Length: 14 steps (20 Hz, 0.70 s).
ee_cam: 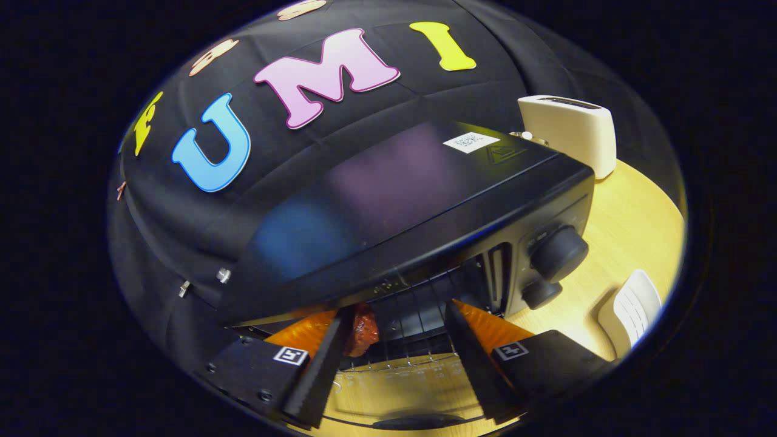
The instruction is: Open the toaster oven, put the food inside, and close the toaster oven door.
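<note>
With the food [363, 331] on the rack of the toaster oven [419, 212], the open, empty claw [394, 358] should back straight out before lifting the door.

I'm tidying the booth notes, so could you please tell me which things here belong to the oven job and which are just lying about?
Job: toaster oven, door open; food on its rack, by one finger; gripper, open.
Lying about: white toaster; white slotted object; wooden table.

The black toaster oven [419, 200] fills the middle of the frame, tilted, two round knobs [558, 252] at its right. Its glass door [394, 388] hangs open at lower centre. A dark red piece of food [363, 331] sits on the wire rack [419, 321] inside, lower left of centre.
</note>
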Each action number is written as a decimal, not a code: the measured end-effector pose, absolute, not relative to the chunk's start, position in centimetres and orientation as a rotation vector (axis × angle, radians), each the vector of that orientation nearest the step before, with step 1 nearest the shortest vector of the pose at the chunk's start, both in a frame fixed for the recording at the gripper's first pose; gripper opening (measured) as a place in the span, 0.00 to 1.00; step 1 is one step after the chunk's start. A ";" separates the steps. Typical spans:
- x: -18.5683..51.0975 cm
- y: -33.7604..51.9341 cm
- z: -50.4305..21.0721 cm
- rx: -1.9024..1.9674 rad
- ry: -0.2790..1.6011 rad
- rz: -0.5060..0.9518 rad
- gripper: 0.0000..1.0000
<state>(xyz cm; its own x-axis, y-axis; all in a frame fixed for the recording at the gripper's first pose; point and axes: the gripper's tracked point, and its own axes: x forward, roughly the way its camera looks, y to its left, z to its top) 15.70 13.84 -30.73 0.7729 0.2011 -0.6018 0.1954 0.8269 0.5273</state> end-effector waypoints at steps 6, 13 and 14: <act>14.0 12.2 -30.6 0.581 0.718 -0.018 0.98; 10.6 12.7 -28.0 0.547 0.715 0.018 0.98; 9.9 12.8 -27.7 0.542 0.721 0.022 0.99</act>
